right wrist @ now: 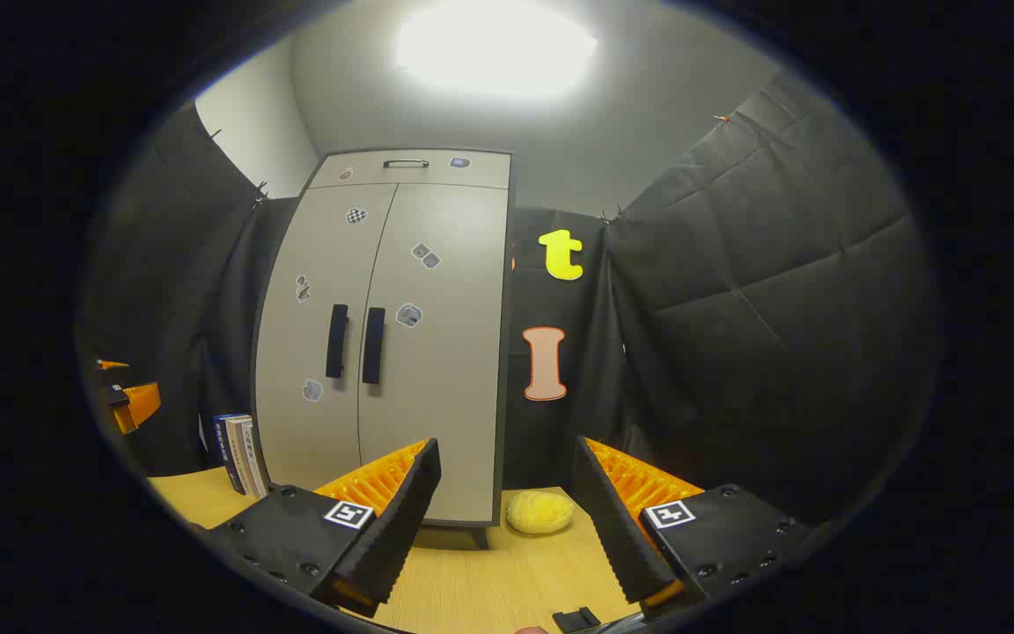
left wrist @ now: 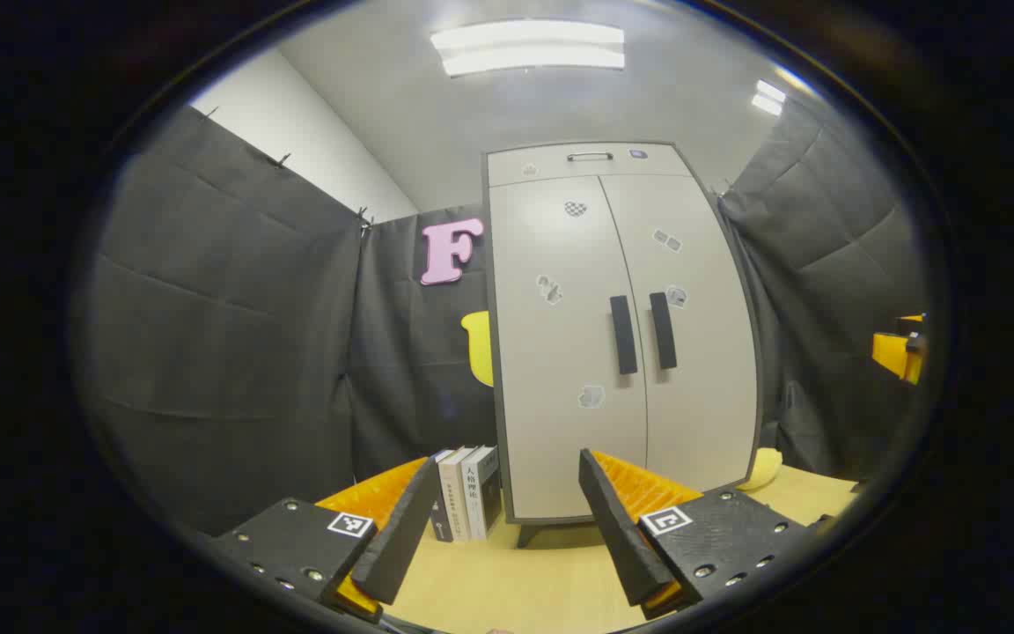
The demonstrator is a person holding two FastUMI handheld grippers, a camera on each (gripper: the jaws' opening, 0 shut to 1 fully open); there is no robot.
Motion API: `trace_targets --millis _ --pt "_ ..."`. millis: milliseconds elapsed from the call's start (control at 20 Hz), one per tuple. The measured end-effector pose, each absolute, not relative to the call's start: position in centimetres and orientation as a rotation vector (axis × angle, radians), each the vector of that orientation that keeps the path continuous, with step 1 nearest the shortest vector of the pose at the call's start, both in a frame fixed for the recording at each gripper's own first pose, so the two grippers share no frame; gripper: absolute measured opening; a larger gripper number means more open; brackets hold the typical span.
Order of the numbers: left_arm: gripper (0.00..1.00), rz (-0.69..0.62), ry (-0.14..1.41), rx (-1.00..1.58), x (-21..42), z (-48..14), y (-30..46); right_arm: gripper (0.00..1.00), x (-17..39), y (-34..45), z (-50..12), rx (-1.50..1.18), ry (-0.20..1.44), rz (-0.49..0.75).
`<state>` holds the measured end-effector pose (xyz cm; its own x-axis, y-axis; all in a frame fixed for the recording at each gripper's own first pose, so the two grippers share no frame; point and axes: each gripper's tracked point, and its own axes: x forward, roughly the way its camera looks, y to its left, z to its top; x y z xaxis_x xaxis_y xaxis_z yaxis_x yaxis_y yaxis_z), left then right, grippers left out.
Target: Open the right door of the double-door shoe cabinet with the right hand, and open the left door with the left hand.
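**Jaws wide open, cabinet not touched yet**

Spread wide on both the left gripper and the right gripper, holding nothing. Hanging well short of the shoe cabinet, which stands upright on the tabletop, books just beside it. Left door and right door both shut, handles untouched. So basically nothing done yet: right handle first, then left handle.

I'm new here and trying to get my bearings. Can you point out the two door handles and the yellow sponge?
Left handle (left wrist: pixel 622 334): left gripper view, middle of the bar.
Right handle (right wrist: pixel 373 344): right gripper view, middle of the bar.
Sponge (right wrist: pixel 540 512): right gripper view, centre of its top.
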<state>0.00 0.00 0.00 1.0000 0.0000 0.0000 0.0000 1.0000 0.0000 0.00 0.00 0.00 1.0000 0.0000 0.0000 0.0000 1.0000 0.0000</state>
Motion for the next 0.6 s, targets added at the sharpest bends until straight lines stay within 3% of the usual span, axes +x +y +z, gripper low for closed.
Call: trace_targets --millis 600 --pt "0.94 -0.002 -0.010 0.008 -0.33 0.37 -0.19 0.96 -0.19 -0.19 -0.15 0.011 0.002 -0.003"
